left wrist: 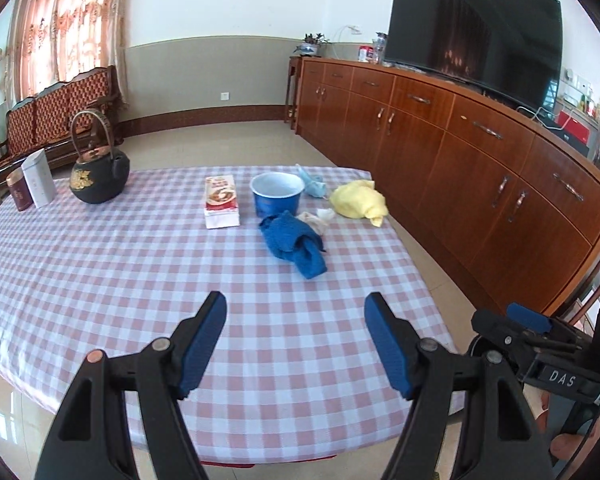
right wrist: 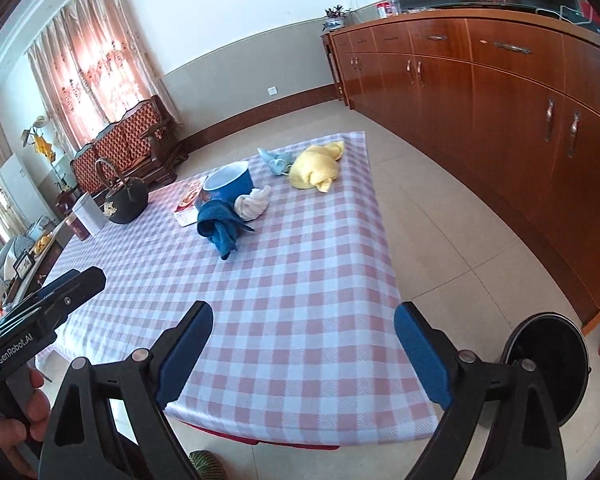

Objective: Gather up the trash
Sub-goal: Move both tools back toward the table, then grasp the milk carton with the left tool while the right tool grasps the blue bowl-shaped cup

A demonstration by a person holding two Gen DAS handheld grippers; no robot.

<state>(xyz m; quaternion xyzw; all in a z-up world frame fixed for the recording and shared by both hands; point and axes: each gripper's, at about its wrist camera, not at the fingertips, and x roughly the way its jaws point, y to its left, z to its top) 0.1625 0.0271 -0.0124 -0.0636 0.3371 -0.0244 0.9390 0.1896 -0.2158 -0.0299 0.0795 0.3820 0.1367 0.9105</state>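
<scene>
On the pink checked tablecloth (left wrist: 140,264) lie a crumpled dark blue cloth (left wrist: 294,246), a small white wad (left wrist: 320,218), a yellow crumpled cloth (left wrist: 358,202) and a light blue wad (left wrist: 314,184), all around a blue cup (left wrist: 277,193). They show in the right wrist view too: blue cloth (right wrist: 220,226), white wad (right wrist: 253,202), yellow cloth (right wrist: 316,166), light blue wad (right wrist: 278,158), cup (right wrist: 230,182). My left gripper (left wrist: 296,312) is open and empty above the near table edge. My right gripper (right wrist: 304,322) is open and empty, near the table's right corner.
A red and white box (left wrist: 221,200), a black teapot (left wrist: 99,174), a white tin (left wrist: 39,184) and a dark red can (left wrist: 19,191) stand on the table. A long wooden sideboard (left wrist: 480,152) with a TV (left wrist: 476,36) runs along the right. A wooden sofa (left wrist: 56,120) stands behind.
</scene>
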